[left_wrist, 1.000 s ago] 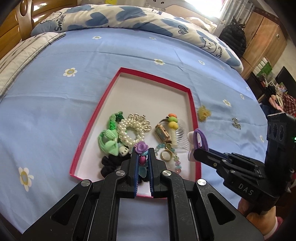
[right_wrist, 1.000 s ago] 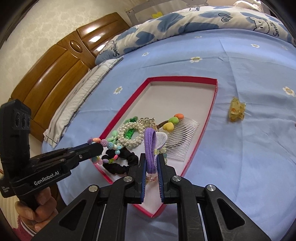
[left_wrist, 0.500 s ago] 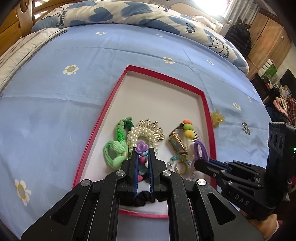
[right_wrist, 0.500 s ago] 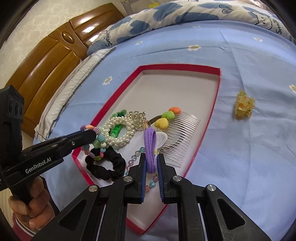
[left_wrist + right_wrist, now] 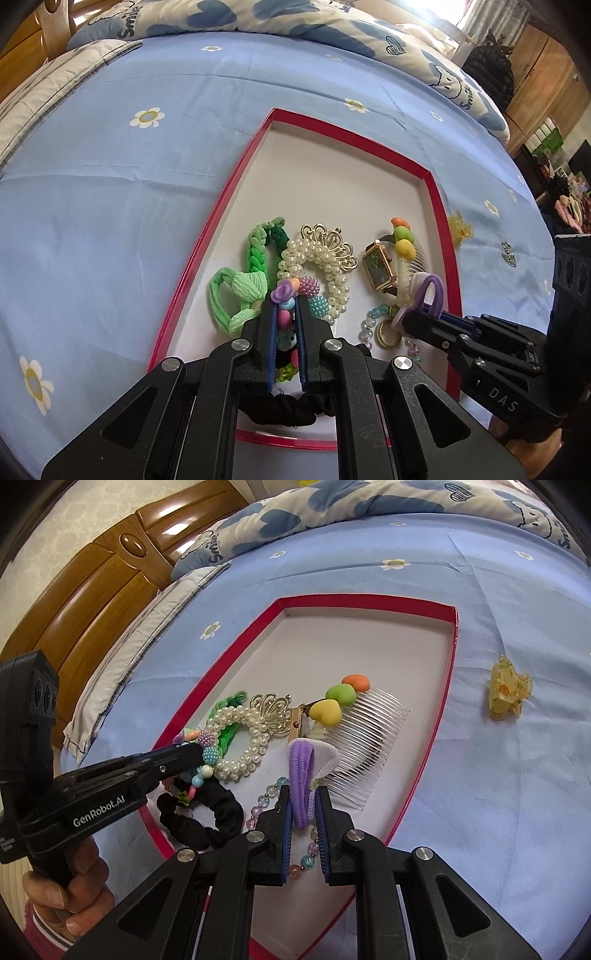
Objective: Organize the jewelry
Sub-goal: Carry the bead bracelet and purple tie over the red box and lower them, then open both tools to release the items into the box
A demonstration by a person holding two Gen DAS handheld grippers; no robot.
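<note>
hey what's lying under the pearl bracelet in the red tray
The green braided hair tie runs beneath the pearl bracelet, and a gold crown touches its far side. The tray floor shows through the ring; anything directly beneath the pearls is hidden.

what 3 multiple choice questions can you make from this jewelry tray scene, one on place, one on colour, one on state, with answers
1. Where is the yellow hair claw clip?
A. inside the red tray
B. on the blue sheet outside the tray
C. in the left claw

2. What colour is the hair tie in the right claw?
A. purple
B. black
C. green

3. What is the left claw doing?
A. hanging open, holding nothing
B. shut on the beaded bracelet
C. gripping the comb

Answers: 1 B, it lies on the sheet beyond the red tray rim. 2 A, a purple loop sticks up between the fingers. 3 B, coloured beads sit pinched between its fingers.
</note>
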